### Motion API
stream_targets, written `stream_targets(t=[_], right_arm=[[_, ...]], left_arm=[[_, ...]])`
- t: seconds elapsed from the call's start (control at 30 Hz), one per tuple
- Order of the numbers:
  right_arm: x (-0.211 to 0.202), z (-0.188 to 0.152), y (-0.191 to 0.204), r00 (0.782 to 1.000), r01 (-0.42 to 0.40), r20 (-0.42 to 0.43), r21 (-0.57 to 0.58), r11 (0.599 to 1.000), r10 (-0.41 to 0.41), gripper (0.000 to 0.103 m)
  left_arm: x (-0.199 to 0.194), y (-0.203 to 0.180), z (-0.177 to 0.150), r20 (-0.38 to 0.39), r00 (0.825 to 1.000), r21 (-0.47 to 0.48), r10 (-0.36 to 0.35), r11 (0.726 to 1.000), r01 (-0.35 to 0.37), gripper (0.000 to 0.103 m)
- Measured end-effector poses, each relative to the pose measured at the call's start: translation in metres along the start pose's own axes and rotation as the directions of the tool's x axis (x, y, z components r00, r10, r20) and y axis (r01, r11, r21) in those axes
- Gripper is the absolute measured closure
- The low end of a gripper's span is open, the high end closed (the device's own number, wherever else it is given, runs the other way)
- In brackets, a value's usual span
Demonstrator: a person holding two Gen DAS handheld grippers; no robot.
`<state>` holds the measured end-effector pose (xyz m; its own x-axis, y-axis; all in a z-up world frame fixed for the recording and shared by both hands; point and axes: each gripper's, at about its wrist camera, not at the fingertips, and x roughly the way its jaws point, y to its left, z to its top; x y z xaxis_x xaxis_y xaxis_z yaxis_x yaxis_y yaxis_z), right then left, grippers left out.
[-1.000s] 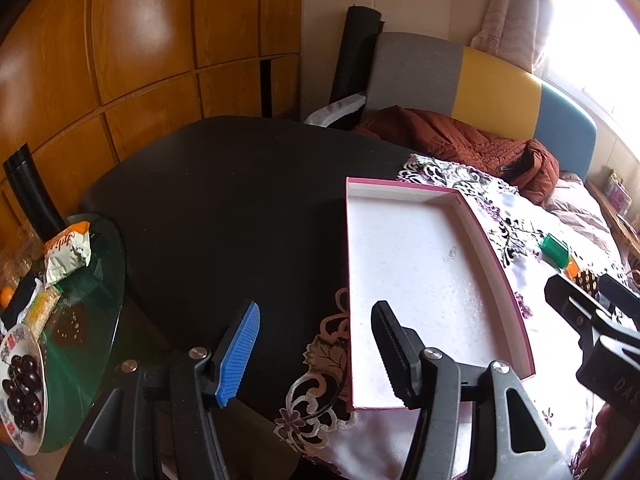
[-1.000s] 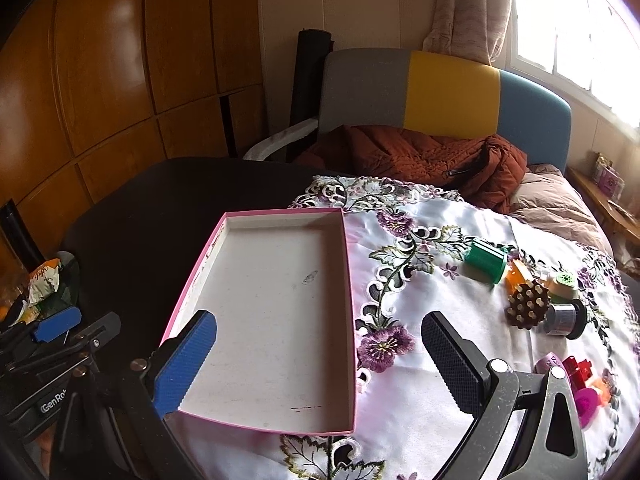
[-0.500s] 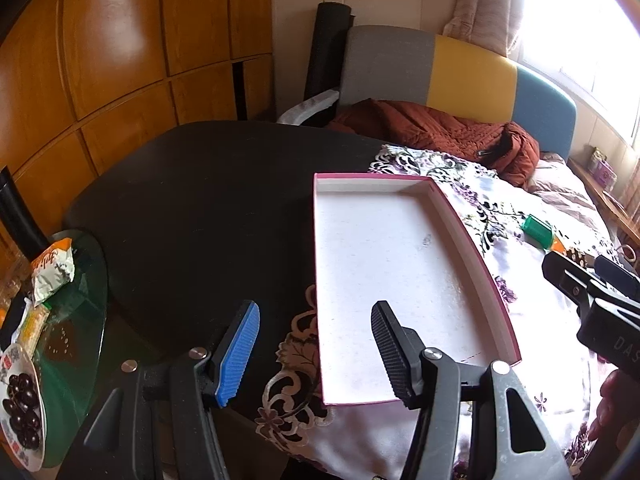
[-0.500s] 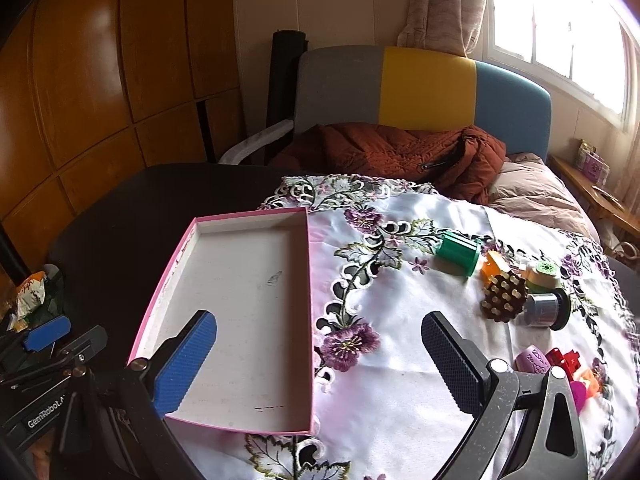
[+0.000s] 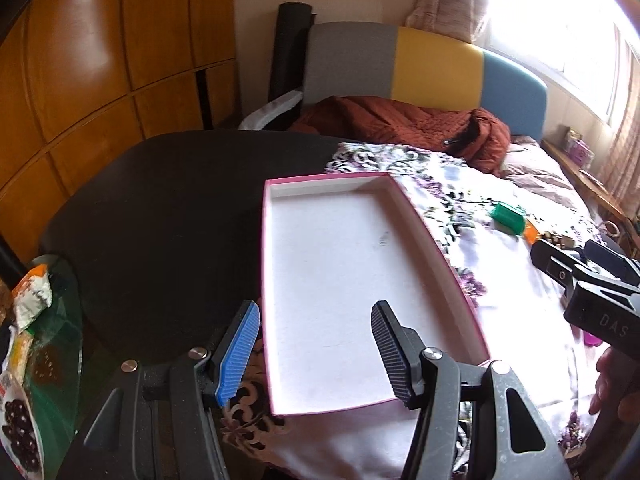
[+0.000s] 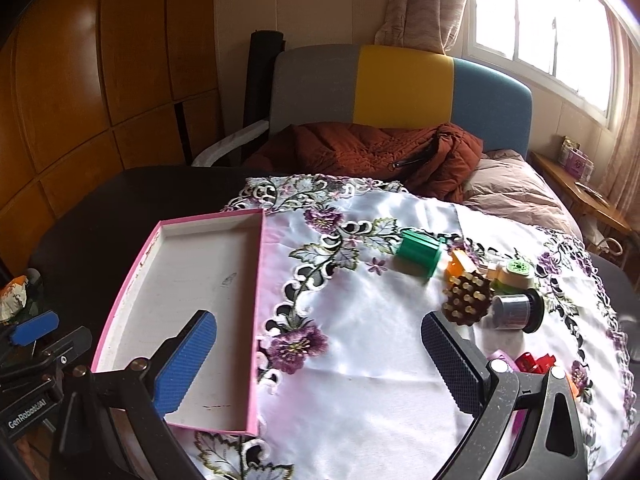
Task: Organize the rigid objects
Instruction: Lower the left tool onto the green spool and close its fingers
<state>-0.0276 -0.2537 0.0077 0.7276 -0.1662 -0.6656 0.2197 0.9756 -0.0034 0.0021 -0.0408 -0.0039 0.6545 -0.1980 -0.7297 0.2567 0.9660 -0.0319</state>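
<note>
An empty pink tray [image 5: 328,178] with a white floor lies on the tablecloth, also in the right wrist view as the pink tray [image 6: 259,300]. My left gripper [image 5: 314,354] hangs open over its near left corner, holding nothing. My right gripper [image 6: 318,364] stands open above the cloth, just right of the tray. Ahead of it to the right lie a green spool [image 6: 418,254], an orange piece [image 6: 460,264], a brown studded cone [image 6: 468,298], a grey cylinder [image 6: 516,312] and a red clip [image 6: 534,362]. The green spool [image 5: 508,218] also shows in the left wrist view.
A flowered white cloth [image 6: 360,312] covers the right part of a dark round table [image 5: 160,208]. Behind it stands a bed with a rust jacket [image 6: 360,152]. A glass side table [image 5: 52,360] with snacks sits at the near left.
Both grippers have swung to the right, so the tray and the small objects sit further left in each view. The jaws have kept their width.
</note>
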Motion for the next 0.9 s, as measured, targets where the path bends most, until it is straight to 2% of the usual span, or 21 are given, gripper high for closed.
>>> stream_targets(t=[0.2,0.33,0.5,0.57,0.63,0.7,0.8,0.9], right_arm=[[-0.001,0.004,-0.061,0.999,0.044,-0.022,0.030,0.999,-0.043,0.000],[-0.002,0.008,-0.123,0.993,0.117,-0.035,0.080,0.990,-0.115,0.000],[0.002,0.005,-0.205,0.978,0.210,-0.044,0.211,0.954,-0.206,0.000],[0.006,-0.003,-0.230,0.971,0.239,-0.042,0.262,0.935,-0.237,0.000],[0.008,-0.014,-0.250,0.970,0.241,-0.041,0.329,0.913,-0.241,0.000],[0.014,-0.022,-0.262,0.969,0.246,-0.085,0.380,0.892,-0.231,0.000],[0.010,-0.021,-0.270,0.973,0.226,-0.065,0.426,0.876,-0.220,0.000],[0.010,-0.023,-0.274,0.976,0.215,-0.074,0.451,0.866,-0.204,0.000]], left_arm=[[0.005,-0.025,0.009,-0.008,0.997,0.042,-0.073,0.996,0.073,0.043],[0.014,-0.050,0.016,-0.038,0.990,0.080,-0.137,0.987,0.140,0.041],[0.019,-0.081,0.024,-0.053,0.976,0.123,-0.210,0.969,0.215,0.039],[0.023,-0.098,0.029,-0.070,0.967,0.143,-0.246,0.957,0.253,0.034],[0.028,-0.112,0.032,-0.095,0.958,0.155,-0.269,0.947,0.282,0.034],[0.033,-0.123,0.035,-0.110,0.955,0.166,-0.275,0.942,0.290,0.034],[0.050,-0.141,0.042,-0.160,0.945,0.173,-0.286,0.934,0.312,0.034],[0.068,-0.157,0.049,-0.195,0.942,0.178,-0.273,0.934,0.308,0.034]])
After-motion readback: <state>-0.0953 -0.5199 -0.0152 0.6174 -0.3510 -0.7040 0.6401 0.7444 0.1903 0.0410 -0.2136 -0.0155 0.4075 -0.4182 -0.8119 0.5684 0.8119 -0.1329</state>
